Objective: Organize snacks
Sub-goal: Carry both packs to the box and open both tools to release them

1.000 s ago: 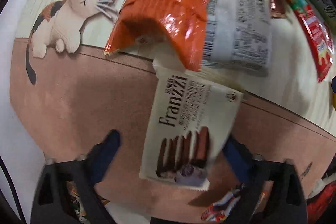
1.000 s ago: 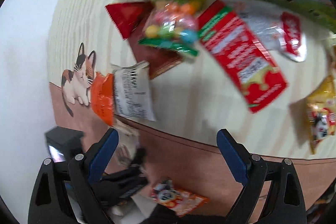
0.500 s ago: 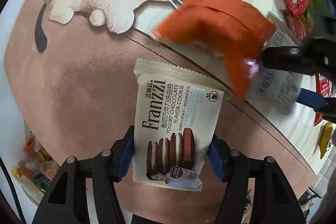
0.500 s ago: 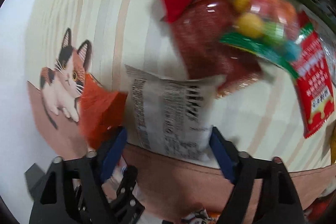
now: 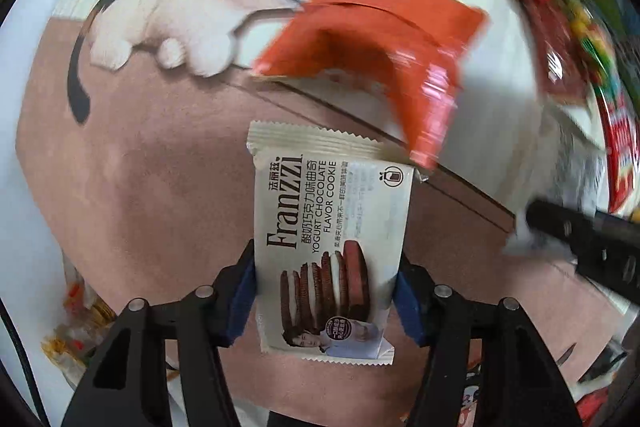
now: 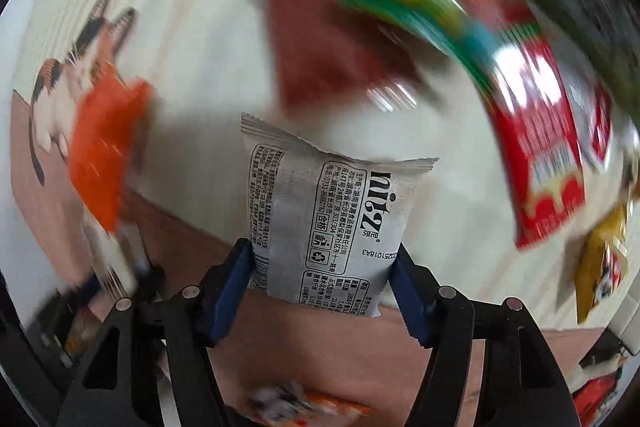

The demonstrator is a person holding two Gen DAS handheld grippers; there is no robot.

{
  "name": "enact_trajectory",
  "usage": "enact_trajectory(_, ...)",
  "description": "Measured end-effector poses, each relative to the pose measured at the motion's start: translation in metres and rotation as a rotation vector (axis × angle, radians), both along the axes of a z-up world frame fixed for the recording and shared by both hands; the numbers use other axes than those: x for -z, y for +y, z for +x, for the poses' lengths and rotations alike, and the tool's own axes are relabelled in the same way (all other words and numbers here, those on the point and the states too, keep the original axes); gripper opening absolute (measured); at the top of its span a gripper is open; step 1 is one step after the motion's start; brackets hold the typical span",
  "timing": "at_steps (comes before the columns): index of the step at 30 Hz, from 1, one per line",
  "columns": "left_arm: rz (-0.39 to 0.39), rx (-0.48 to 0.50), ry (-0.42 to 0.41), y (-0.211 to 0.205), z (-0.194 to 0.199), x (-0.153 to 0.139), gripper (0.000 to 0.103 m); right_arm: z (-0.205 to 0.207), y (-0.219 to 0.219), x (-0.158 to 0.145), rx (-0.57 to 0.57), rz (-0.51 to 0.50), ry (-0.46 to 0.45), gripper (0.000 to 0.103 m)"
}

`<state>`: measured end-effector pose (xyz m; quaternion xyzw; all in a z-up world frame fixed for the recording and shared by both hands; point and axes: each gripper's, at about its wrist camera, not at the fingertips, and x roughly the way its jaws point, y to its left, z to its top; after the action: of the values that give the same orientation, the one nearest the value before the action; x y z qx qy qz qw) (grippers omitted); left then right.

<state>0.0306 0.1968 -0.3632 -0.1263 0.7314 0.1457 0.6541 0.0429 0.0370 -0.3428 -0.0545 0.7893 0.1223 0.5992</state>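
Cat-print mat [image 5: 120, 155] carries most snacks, unsorted. Our left gripper [image 5: 326, 291] is closing on the cookie pack [image 5: 332, 227]; our right gripper [image 6: 322, 279] is closing on the grey pouch [image 6: 332, 219] (both pinched at the sides). Red packets [image 6: 540, 163] and others remain.

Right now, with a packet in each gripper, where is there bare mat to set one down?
Best free patch: the brown band of the mat, between the cat picture and the cookie packet. A smaller pale strip lies between the cat and the red packets. That far right side is crowded, as is the near edge, with loose snacks.
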Motion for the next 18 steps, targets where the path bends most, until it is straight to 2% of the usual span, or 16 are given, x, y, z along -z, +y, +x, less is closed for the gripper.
enact_trajectory(5, -0.02, 0.105, -0.02, -0.047, 0.004, -0.005, 0.058, -0.018, -0.059, -0.001, 0.049, -0.017, 0.025, 0.069)
enact_trajectory(9, -0.033, 0.198, -0.025, -0.087, 0.013, -0.005, 0.058, -0.025, -0.1, 0.0, 0.137, -0.009, 0.039, 0.069)
enact_trajectory(13, -0.029, 0.265, -0.025, -0.113, 0.019, 0.001, 0.058, -0.025, -0.125, 0.001, 0.252, 0.018, 0.058, 0.069)
enact_trajectory(18, -0.018, 0.304, -0.018, -0.125, 0.022, 0.002, 0.06, -0.014, -0.159, -0.008, 0.32, 0.022, 0.093, 0.072)
